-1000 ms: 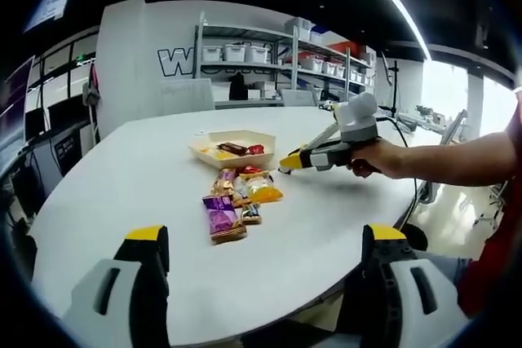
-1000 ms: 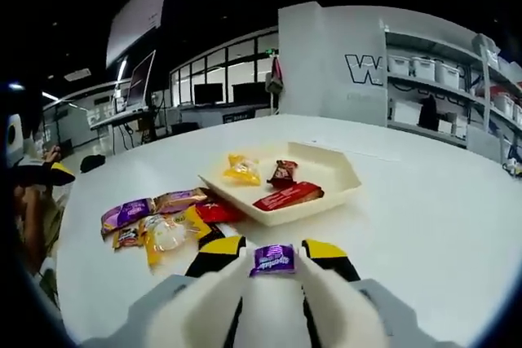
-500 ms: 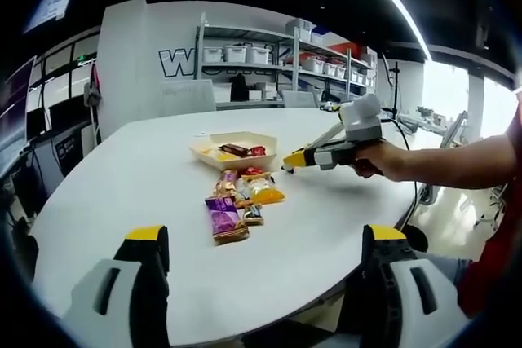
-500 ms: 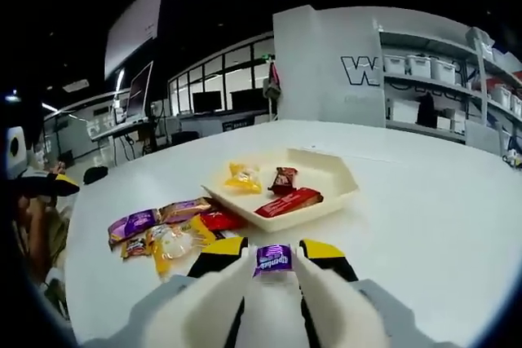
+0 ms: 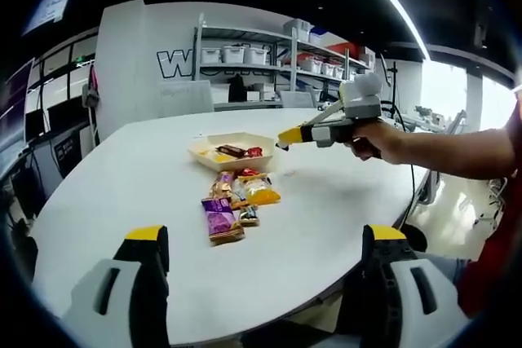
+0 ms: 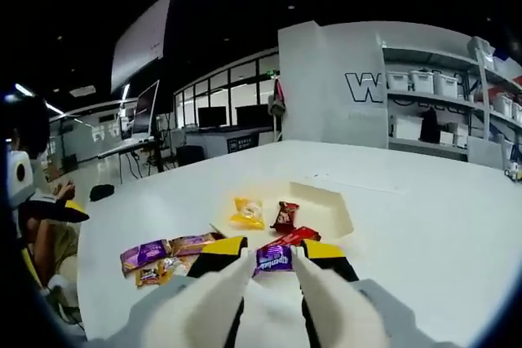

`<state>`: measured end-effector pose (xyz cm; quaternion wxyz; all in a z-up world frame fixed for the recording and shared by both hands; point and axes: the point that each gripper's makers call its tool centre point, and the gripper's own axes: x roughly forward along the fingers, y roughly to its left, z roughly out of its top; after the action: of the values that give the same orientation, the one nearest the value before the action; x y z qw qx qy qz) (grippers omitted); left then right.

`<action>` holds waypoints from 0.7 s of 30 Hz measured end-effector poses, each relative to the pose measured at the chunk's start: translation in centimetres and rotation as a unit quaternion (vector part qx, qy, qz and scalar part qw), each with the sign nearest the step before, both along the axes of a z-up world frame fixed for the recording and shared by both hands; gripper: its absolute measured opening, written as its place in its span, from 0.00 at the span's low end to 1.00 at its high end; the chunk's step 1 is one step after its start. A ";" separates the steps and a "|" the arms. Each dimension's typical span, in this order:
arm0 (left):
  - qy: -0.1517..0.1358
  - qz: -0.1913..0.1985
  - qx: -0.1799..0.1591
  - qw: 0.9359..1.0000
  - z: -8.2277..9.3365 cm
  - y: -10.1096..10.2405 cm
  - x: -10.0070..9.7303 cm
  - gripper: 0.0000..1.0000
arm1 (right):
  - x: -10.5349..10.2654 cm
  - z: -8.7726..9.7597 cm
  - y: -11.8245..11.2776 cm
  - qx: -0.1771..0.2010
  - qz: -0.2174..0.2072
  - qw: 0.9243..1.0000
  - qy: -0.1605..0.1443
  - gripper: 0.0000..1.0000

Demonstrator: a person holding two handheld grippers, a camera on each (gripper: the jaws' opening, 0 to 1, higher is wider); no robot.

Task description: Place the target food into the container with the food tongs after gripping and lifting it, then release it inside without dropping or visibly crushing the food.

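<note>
My right gripper (image 6: pixel 273 250) is shut on a small purple wrapped candy (image 6: pixel 275 259), held in the air just in front of the cream tray (image 6: pixel 330 201). In the tray lie a yellow candy (image 6: pixel 247 212), a brown candy (image 6: pixel 285 215) and a red bar (image 6: pixel 298 235). In the left gripper view, that right gripper (image 5: pixel 283 137) hovers over the right edge of the tray (image 5: pixel 214 154), with a hand (image 5: pixel 377 141) holding it. My left gripper (image 5: pixel 265 238) hangs wide open over the table's near edge, with nothing between its jaws.
A pile of wrapped snacks (image 5: pixel 238 196) lies on the white round table (image 5: pixel 122 185) in front of the tray, a purple packet (image 5: pixel 218 219) nearest me. Shelves with bins (image 5: pixel 269 59) stand behind. A person's arm (image 5: pixel 457 156) reaches in from the right.
My right gripper has risen from beside the snack pile and moved toward the tray, still shut on the purple candy. The left gripper has not moved.
</note>
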<state>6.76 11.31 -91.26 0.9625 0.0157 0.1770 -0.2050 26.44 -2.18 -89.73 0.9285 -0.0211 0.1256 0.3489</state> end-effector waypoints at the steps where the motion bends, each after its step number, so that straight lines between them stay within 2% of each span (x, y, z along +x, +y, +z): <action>1: -0.001 0.000 0.000 1.000 0.0 0.0 0.0 0.96 | 0.1 0.2 0.1 -0.001 0.001 1.000 -0.005 0.20; 5: -0.002 0.001 0.001 1.000 0.1 0.1 -0.1 0.96 | 0.5 1.1 0.4 -0.002 0.003 1.000 -0.011 0.20; 16: -0.004 0.006 0.004 1.000 0.4 0.6 -0.1 0.96 | 2.1 4.9 2.1 -0.006 0.018 0.999 -0.045 0.20; 19: -0.006 0.007 0.003 1.000 0.5 0.8 0.0 0.96 | 2.8 5.8 2.6 -0.028 0.029 0.997 -0.066 0.20; 21: -0.007 0.006 0.004 1.000 0.5 0.7 0.0 0.96 | 3.1 5.9 2.8 -0.032 0.030 0.997 -0.064 0.20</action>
<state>6.75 12.02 -90.77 0.9648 0.0197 0.1713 -0.1985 29.57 0.63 -83.79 0.9226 -0.0769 0.0764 0.3703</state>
